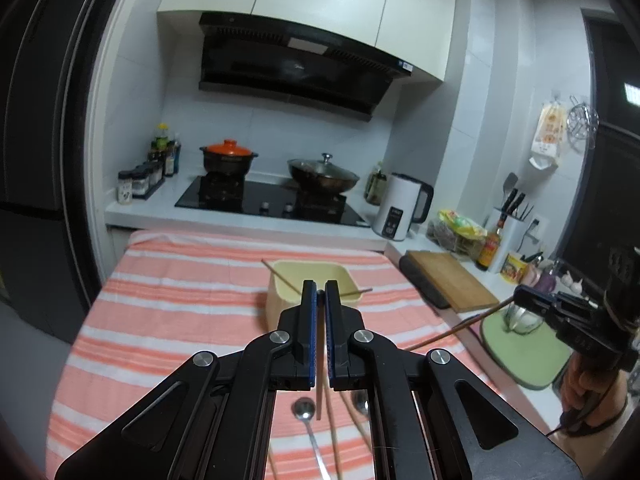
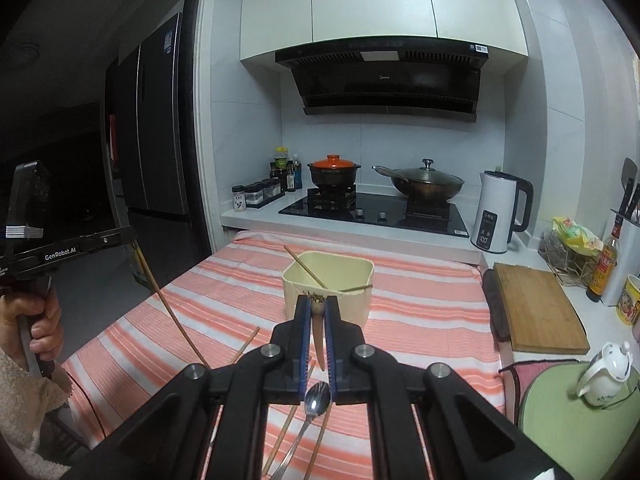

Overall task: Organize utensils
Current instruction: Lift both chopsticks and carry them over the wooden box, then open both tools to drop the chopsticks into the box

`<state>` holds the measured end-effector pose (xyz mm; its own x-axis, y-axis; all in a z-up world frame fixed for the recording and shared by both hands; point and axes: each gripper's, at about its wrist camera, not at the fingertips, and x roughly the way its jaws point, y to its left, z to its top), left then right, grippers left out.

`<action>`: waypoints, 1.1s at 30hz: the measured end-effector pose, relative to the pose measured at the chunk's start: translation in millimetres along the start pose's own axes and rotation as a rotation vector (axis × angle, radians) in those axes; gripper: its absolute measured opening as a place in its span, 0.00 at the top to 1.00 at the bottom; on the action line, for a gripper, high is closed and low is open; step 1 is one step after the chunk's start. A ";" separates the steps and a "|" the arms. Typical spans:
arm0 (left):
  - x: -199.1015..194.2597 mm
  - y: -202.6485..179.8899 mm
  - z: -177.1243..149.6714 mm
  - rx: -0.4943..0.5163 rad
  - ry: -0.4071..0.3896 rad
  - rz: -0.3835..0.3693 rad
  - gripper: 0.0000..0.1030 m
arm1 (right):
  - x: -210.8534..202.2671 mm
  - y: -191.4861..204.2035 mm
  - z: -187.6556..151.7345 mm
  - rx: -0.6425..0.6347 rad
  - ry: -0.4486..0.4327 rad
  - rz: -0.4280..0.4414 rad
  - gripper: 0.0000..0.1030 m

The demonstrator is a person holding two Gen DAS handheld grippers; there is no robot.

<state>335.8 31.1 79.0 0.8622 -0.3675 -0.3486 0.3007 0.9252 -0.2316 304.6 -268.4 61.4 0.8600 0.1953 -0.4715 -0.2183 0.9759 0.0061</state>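
Two hand-held tongs hang above a bench (image 2: 420, 292) draped in a pink-and-white striped cloth, each pinching one chopstick, with a cream utensil box (image 2: 329, 289) standing on the cloth ahead of both.

Only the left wrist view shows the left tongs (image 1: 320, 291) from behind: their blue-edged pads are pressed together on a thin wooden chopstick (image 1: 319, 396) whose lower end hangs below the jaws. At that view's right edge the right tongs appear side-on, a long chopstick slanting out of them toward the cloth, with a hand (image 1: 588, 384) on the grip.

Only the right wrist view shows the right tongs (image 2: 318, 303) head-on, closed on the thick end of a tapering brown chopstick (image 2: 319, 340) just in front of the box. At its left edge sit the left tongs side-on, their body lettered "GenRobot.AI", gripped by a hand (image 2: 42, 328) in a fleecy sleeve.

Two chopsticks already lean inside the box, crossing its rim. Nearer the camera than the box, a metal spoon (image 2: 316, 400) and further loose chopsticks lie on the cloth.

Beyond the box stand a white kettle (image 2: 498, 212) and a range hood (image 2: 384, 80); its small logo is too blurred to read.
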 end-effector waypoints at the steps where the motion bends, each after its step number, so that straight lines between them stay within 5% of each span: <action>1: 4.9 -2.6 9.6 0.003 -0.009 -0.003 0.98 | 3.6 0.6 8.3 -0.007 -0.010 -0.001 0.93; 9: 46.3 -12.2 79.6 0.016 -0.134 0.033 0.98 | 43.8 -2.9 67.3 -0.013 -0.085 -0.016 0.93; 14: 89.4 -8.2 92.8 0.001 -0.181 0.099 0.98 | 83.7 -8.3 84.4 -0.003 -0.101 -0.039 0.93; 26: 207.3 14.5 54.8 -0.039 0.097 0.104 0.99 | 212.0 -39.5 56.8 0.121 0.227 -0.001 0.93; 33: 227.8 20.4 29.6 -0.041 0.187 0.100 0.98 | 234.1 -43.4 38.7 0.147 0.255 -0.009 0.93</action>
<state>550.5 -30.9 21.8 0.7950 -0.2892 -0.5332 0.1978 0.9546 -0.2229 533.2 -261.2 -15.0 0.7137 0.1744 -0.6784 -0.1263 0.9847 0.1203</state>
